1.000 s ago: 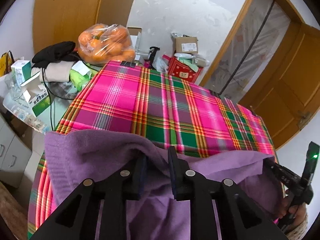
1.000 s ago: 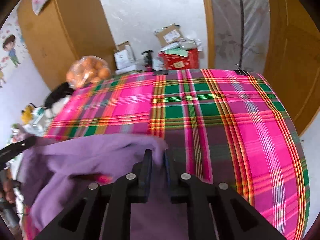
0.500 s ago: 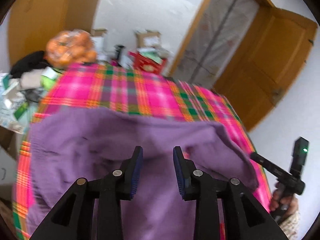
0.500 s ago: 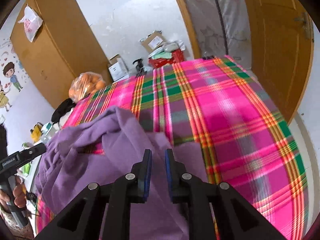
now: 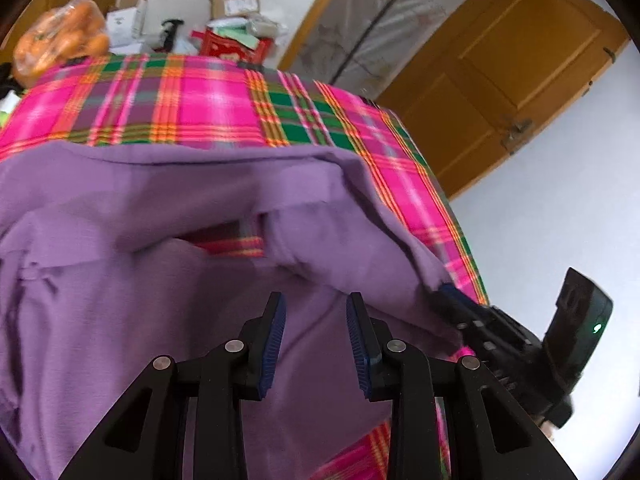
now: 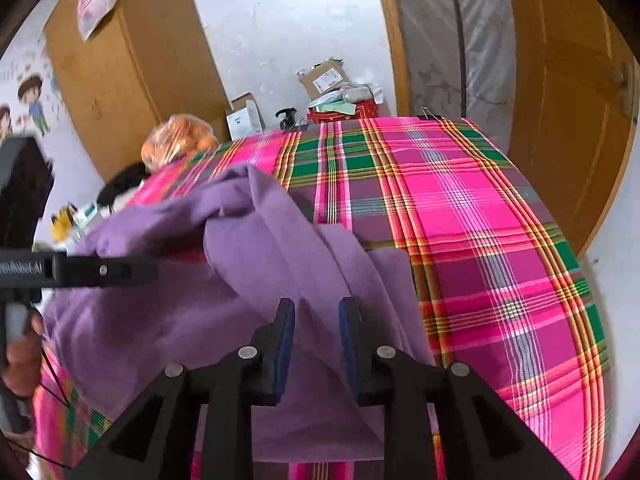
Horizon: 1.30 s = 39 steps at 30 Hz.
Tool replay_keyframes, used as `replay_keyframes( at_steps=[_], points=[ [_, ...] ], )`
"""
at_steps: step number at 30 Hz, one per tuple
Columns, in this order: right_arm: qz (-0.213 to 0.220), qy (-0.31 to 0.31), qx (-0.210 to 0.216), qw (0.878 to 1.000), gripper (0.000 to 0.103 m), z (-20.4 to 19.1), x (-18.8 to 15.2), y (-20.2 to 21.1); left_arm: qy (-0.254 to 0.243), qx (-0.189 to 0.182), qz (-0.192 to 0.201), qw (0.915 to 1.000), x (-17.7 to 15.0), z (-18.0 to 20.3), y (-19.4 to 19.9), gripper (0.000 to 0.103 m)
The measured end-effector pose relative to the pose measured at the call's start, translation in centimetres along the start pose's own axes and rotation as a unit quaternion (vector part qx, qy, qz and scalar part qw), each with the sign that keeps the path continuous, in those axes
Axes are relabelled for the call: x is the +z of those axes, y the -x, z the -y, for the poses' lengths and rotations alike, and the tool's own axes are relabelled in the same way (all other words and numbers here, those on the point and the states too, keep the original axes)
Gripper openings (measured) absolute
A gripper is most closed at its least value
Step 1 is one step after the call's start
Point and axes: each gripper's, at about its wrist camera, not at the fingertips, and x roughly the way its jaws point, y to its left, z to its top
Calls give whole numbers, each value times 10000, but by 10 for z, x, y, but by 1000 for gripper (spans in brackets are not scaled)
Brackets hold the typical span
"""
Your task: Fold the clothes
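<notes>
The left gripper (image 5: 315,334) and right gripper (image 6: 316,344) both hang open, holding nothing, above the purple sweater (image 5: 160,280). It lies rumpled on the plaid cloth (image 6: 460,208), stretched from 9 to 3 o'clock.

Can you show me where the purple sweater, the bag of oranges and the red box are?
Purple sweater (image 5: 168,312): left wrist view, on its flat middle.
Bag of oranges (image 6: 180,140): right wrist view, on the clear plastic over the fruit.
Red box (image 5: 232,46): left wrist view, on its front face.
</notes>
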Motion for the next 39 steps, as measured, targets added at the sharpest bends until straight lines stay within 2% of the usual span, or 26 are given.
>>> replay_keyframes(
  at_steps=[2, 4, 5, 8, 11, 13, 15, 16, 20, 21, 23, 29, 32, 34, 39],
  points=[
    [78, 196, -123, 9997, 23, -5, -3, 0, 60, -73, -90, 9999, 0, 2, -5, 33],
    [100, 281, -170, 9994, 14, -9, -6, 0, 119, -145, -181, 9997, 0, 5, -11, 33],
    [98, 292, -185, 9994, 5, -10, -7, -1, 149, -181, -226, 9995, 0, 6, -13, 33],
    [142, 226, -190, 9995, 4, -9, -10, -1, 235, -293, -354, 9987, 0, 10, -21, 34],
    [304, 112, -109, 9994, 4, -4, -8, 5, 252, -385, -419, 9981, 0, 14, -23, 36],
    [360, 119, -296, 9988, 7, -3, -4, 5, 224, -407, -435, 9980, -1, 16, -23, 36],
    [344, 177, -458, 9982, 24, -4, -2, 3, 236, -402, -457, 9979, -1, 17, -24, 37],
    [313, 215, -462, 9982, 27, -4, -3, 1, 250, -403, -468, 9978, -2, 17, -25, 37],
    [229, 336, -503, 9979, 27, -8, -7, -8, 299, -449, -509, 9972, -4, 18, -26, 37],
    [259, 338, -567, 9975, 17, -9, -8, -9, 309, -459, -526, 9971, -4, 18, -27, 37],
    [342, 204, -452, 9982, 4, -6, -9, -6, 330, -503, -562, 9966, -4, 19, -29, 37],
    [539, 189, -126, 9983, 3, -11, -16, 8, 455, -682, -639, 9946, -5, 20, -29, 38],
    [539, 367, -9, 9979, 3, -22, -24, 12, 518, -870, -639, 9928, -8, 22, -26, 45],
    [534, 419, 95, 9977, 3, -27, -27, 14, 513, -961, -655, 9919, -10, 24, -26, 46],
    [463, 493, 396, 9969, 3, -33, -40, 19, 606, -872, -773, 9913, -14, 25, -34, 46]
  ],
)
